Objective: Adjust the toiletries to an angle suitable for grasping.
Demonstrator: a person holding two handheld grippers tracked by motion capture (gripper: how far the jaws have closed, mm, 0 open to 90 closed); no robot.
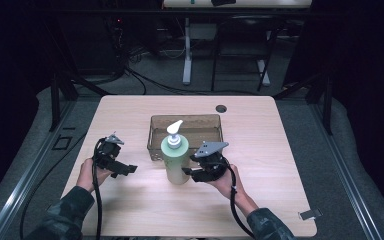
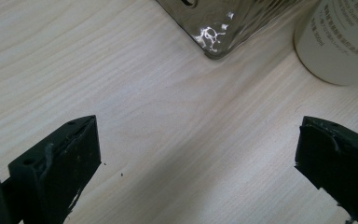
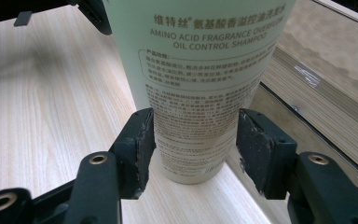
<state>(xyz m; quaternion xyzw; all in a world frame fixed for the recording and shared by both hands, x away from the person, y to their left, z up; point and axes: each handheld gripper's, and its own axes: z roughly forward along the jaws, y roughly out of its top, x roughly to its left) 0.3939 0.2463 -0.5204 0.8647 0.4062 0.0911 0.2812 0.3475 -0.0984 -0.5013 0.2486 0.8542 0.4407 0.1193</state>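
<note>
The right gripper (image 3: 193, 140) has its fingers (image 3: 140, 140) closed on the lower body of the shampoo bottle (image 3: 196, 70), one pad on each flank, low down near the base. The bottle stands upright on the surface (image 1: 130, 200), just in front of the clear tray (image 1: 186, 122), with its pump head (image 1: 174, 131) at the top.

The risk, as I judge it, lies in that low grip. The bottle is tall and round, and the pads meet it on a curved wall well below its middle (the pump adds weight up high), so a quick lift or a sideways swing could let it pivot between the pads and tip. The smooth printed wall may also slide if the squeeze is light; a hard squeeze could dent the soft wall.

Just past the bottle, the near wall of the tray stands close. If the bottle is meant to go in there, a lift that is too shallow could knock its base against that rim, shoving the tray back or jarring the bottle loose.

The left gripper (image 1: 116, 162) rests on the surface well to the bottle's left, its fingers (image 2: 65, 163) spread wide with nothing between them, so it offers no support if the bottle leans that way.
</note>
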